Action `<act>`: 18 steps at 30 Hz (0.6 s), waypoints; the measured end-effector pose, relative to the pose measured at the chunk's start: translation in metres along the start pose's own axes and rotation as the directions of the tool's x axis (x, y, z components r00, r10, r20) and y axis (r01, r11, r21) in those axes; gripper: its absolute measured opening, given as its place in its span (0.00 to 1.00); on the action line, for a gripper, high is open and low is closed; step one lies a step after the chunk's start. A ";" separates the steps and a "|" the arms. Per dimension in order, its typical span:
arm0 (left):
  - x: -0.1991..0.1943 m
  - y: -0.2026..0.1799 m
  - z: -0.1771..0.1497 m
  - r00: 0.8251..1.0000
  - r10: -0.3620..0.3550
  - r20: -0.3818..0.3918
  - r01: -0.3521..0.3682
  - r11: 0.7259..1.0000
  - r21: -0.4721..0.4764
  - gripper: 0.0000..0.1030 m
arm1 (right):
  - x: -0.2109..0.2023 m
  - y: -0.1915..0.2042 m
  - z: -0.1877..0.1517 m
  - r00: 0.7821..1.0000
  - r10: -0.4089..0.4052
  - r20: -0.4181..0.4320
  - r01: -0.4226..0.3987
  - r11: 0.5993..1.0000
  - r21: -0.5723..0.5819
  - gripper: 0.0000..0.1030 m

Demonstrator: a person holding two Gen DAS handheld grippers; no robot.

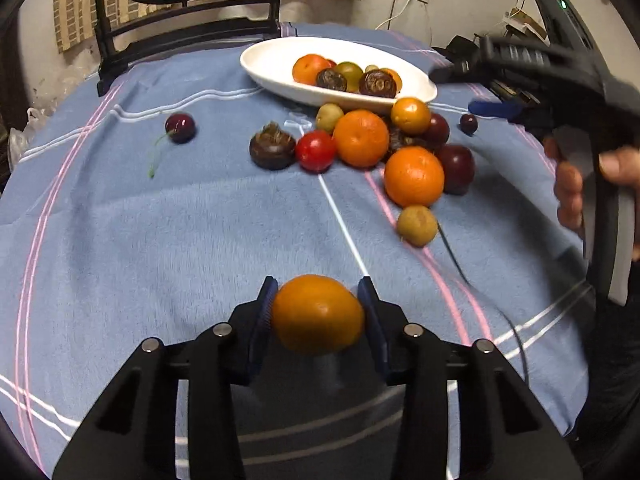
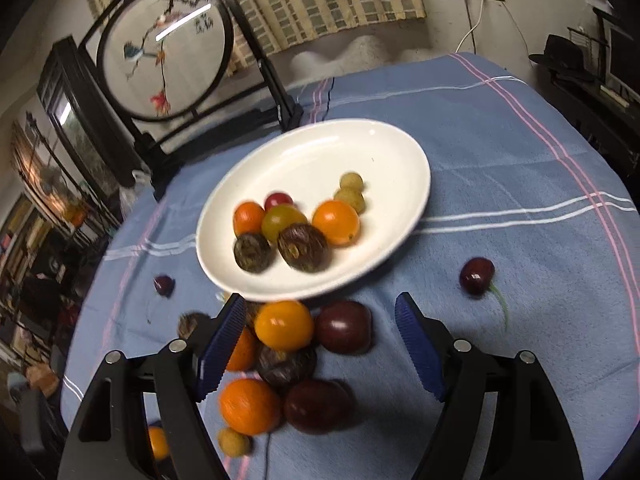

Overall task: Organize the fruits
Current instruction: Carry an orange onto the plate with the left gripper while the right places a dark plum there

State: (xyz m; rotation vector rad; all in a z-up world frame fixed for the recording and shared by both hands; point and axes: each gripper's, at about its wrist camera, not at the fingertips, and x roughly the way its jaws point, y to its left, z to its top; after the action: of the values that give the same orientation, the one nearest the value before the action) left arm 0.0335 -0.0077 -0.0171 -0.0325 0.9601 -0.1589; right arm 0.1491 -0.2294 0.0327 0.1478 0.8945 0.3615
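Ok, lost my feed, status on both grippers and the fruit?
Left hand-held gripper shut on small orange. Right hand-held gripper open over the pile. Plate path clear.

White oval dish [image 2: 384, 148] far on the blue cloth, holding small oranges, brown chestnuts and green fruit, loose fruit pile [image 1: 400, 148] just near of it, one orange [image 1: 318, 314] clamped between blue pads, stemmed cherry [image 1: 181, 128] lying apart at left.
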 end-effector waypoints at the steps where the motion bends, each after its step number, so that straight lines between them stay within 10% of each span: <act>1: -0.002 -0.001 0.005 1.000 0.004 0.012 -0.004 1.000 0.006 0.39 | -0.001 0.000 -0.002 1.000 -0.003 -0.008 0.003 1.000 -0.011 0.75; 9: -0.003 0.004 0.060 0.994 -0.024 0.106 0.025 1.000 -0.016 0.40 | -0.014 0.008 -0.027 0.999 0.006 -0.036 -0.012 0.986 -0.168 0.74; 18: 0.015 0.009 0.067 0.996 -0.056 0.076 0.058 0.998 -0.028 0.40 | 0.018 0.024 -0.050 0.993 -0.059 -0.105 0.025 0.952 -0.304 0.48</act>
State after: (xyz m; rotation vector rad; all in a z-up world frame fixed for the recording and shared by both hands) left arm 0.0982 -0.0039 0.0083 -0.0932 0.8865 -0.1945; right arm 0.1144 -0.2012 -0.0049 -0.1762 0.9410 0.4660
